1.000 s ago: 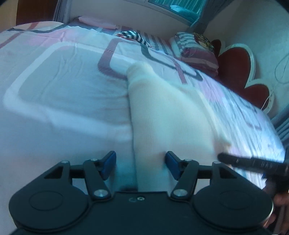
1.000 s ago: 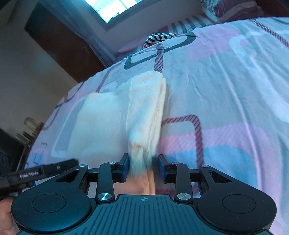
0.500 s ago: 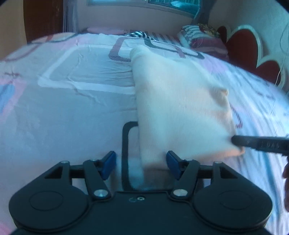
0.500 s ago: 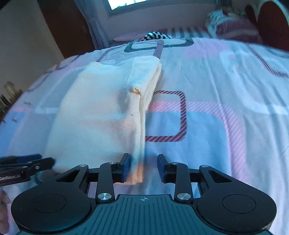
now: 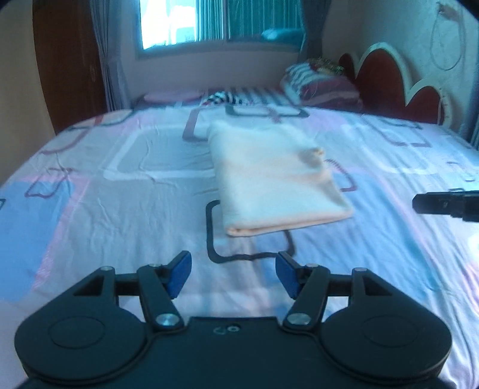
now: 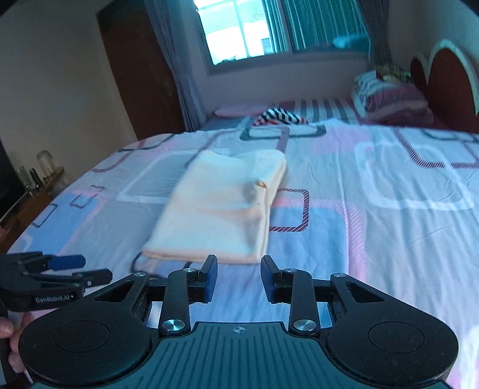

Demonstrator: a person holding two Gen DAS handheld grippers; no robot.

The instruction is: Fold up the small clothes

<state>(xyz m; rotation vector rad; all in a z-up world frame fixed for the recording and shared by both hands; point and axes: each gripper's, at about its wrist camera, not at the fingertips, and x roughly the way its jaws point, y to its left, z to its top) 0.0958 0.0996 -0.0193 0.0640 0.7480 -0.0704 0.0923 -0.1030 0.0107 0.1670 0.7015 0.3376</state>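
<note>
A cream garment [image 5: 275,176] lies folded into a flat rectangle on the patterned bed sheet [image 5: 119,215]; it also shows in the right wrist view [image 6: 224,206]. My left gripper [image 5: 233,273] is open and empty, held back from the garment's near edge. My right gripper [image 6: 238,276] is open and empty, just short of the garment's near right corner. The left gripper [image 6: 60,269] shows at the right wrist view's left edge, and the right gripper's tip [image 5: 443,203] at the left wrist view's right edge.
A striped black-and-white cloth [image 6: 280,116] lies at the far side of the bed. Striped pillows [image 5: 320,83] rest against a red scalloped headboard [image 5: 398,86]. A dark wooden door [image 6: 140,77] and a window [image 6: 269,27] stand behind the bed. A side shelf with jars [image 6: 39,176] is left.
Both grippers have let go of the garment's near edge and pulled back and up from it. The garment now lies flat and folded on the sheet.
</note>
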